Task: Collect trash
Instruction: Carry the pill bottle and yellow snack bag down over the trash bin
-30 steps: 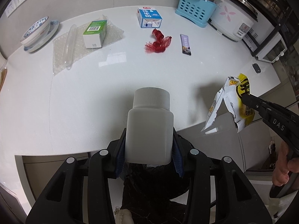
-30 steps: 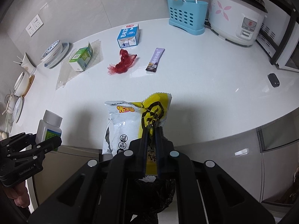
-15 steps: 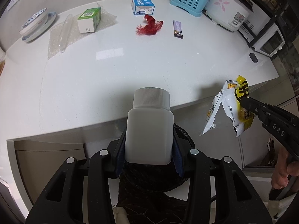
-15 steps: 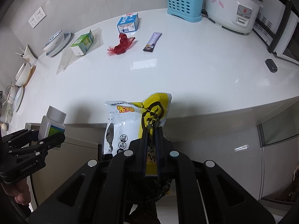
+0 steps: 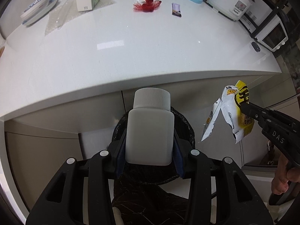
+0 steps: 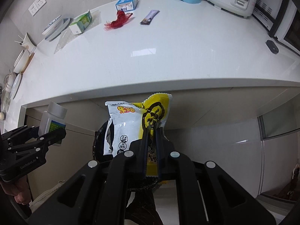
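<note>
Both grippers hold trash above the black bin bag

The left gripper (image 5: 149, 146) clamps a white bottle (image 5: 150, 129) upright over the bin bag (image 5: 185, 129), below the counter (image 5: 131, 56) edge. The right gripper (image 6: 152, 140) is pinched tight on a yellow-and-white snack wrapper (image 6: 127, 125), hanging just beside. A red net (image 5: 146, 4) lies on the counter.

Both wrist cameras looking steeply down from close above, sharing the white counter (image 5: 131, 56) in upper frame, each showing the other gripper at frame edge.
</note>
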`<state>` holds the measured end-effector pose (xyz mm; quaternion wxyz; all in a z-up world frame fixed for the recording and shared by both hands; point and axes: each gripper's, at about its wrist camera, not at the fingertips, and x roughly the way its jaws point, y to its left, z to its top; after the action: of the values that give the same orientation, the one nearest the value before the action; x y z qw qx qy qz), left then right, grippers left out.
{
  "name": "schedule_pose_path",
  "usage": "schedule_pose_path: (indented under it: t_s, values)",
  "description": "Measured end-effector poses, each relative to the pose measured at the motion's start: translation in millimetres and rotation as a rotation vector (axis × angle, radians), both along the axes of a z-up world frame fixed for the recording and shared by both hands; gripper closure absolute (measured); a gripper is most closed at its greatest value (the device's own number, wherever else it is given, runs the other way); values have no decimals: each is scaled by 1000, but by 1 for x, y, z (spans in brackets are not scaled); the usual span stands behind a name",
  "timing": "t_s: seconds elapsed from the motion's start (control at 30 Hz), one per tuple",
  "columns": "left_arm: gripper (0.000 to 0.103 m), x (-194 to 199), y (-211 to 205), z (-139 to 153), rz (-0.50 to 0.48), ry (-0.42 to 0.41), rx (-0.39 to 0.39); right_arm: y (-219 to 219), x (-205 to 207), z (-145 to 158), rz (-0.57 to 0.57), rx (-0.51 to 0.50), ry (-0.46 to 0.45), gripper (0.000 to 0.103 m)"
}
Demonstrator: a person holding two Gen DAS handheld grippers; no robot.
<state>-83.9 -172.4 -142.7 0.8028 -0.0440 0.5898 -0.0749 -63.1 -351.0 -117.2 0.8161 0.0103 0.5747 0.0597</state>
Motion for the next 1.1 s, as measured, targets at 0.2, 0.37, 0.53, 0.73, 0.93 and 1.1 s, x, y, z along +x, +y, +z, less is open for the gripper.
schedule_pose_path:
  t_s: [0.2,0.37,0.53,0.73,0.93,1.1]
  values:
    - [62,-9,1,-22,22,27,-27,0,-13,-24,1,5,18,96]
    - [62,-15,-1,-40,32,53,-28,5,-24,-45,6,4,36,96]
    - [62,-19,-4,-58,32,47,4,7,-31,-63,6,11,48,96]
    - [62,-21,-10,-78,26,45,51,8,-33,-78,-2,9,61,96]
    - [62,-21,-19,-100,5,53,72,4,-39,-88,-21,2,74,96]
    - [62,-18,-28,-117,-12,74,68,-4,-48,-89,-36,-10,77,96]
